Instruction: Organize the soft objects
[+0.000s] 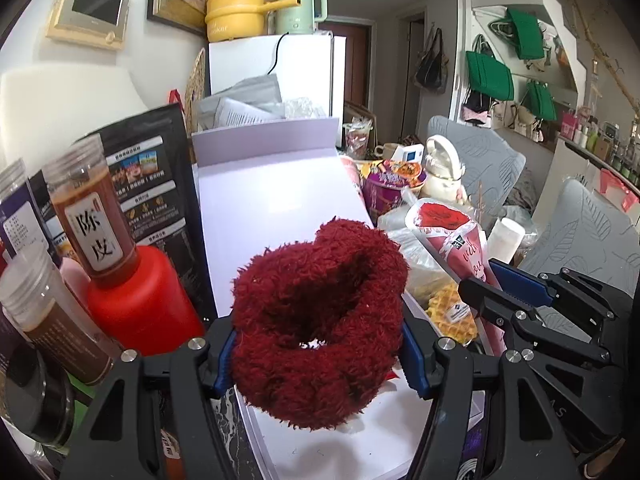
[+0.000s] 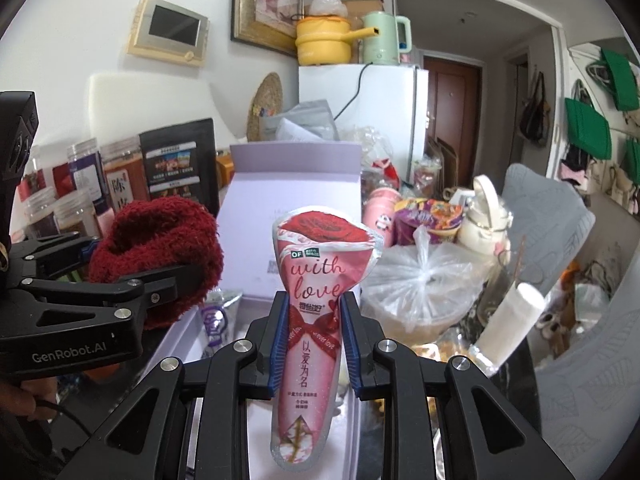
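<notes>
A fluffy dark red scrunchie fills the middle of the left wrist view, squeezed between the blue pads of my left gripper, which is shut on it. It hangs over the open lavender box. My right gripper is shut on a pink rose-printed soft pouch reading "with love", held upright above the same lavender box. The scrunchie and the left gripper show at the left of the right wrist view. In the left wrist view the pouch and the right gripper appear to the right.
Left of the box stand a red bottle, spice jars and a black pouch. To its right lie a tied plastic bag, a purple cup, a white bottle and grey chairs. A white fridge stands behind.
</notes>
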A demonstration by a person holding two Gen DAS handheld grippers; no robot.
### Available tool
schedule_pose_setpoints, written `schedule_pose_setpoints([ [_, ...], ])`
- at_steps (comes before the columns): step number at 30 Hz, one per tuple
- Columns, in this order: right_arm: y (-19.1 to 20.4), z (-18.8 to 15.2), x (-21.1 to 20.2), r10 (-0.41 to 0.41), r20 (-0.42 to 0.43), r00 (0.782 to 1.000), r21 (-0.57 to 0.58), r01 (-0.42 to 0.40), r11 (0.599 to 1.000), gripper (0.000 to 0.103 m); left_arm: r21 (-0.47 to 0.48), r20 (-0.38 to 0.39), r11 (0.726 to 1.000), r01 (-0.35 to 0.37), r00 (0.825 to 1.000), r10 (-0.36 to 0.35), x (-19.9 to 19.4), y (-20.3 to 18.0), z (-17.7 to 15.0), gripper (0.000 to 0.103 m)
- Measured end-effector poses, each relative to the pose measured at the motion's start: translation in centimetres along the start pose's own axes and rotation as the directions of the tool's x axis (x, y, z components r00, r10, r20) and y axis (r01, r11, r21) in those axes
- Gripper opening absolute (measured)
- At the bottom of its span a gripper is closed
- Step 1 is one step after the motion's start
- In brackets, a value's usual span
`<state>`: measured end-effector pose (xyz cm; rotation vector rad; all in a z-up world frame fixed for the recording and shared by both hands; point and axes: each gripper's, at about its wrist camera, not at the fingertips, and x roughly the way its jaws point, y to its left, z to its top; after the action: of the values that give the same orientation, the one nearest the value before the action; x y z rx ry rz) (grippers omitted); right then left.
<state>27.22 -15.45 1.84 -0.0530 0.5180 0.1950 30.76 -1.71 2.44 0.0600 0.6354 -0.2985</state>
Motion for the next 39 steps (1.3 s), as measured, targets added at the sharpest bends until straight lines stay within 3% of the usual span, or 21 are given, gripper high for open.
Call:
schedule_pose_setpoints([
  [6,0.0,-1.5,1.5,-0.001,-0.048,0.999,0.001,0.001,1.0,0.025,-0.006,-0.068,1.0,0.002,0.998,-0.002,1.8,0.2,-1.8,0.064],
  [20,0.7,-4.8,3.0,-0.007,-0.136,0.991,-0.009,0.006,1.0,0.026,-0.012,-0.143,1.0,0.014,0.99,-0.016,4.2,0.1,-4.6,0.064],
  [39,1.7,-7.7,4.2,-0.021,-0.19,0.982,-0.01,0.019,1.0,0.027,0.022,-0.248,1.0,0.002,0.969,0.004,6.0,-0.6,-7.8,0.064],
])
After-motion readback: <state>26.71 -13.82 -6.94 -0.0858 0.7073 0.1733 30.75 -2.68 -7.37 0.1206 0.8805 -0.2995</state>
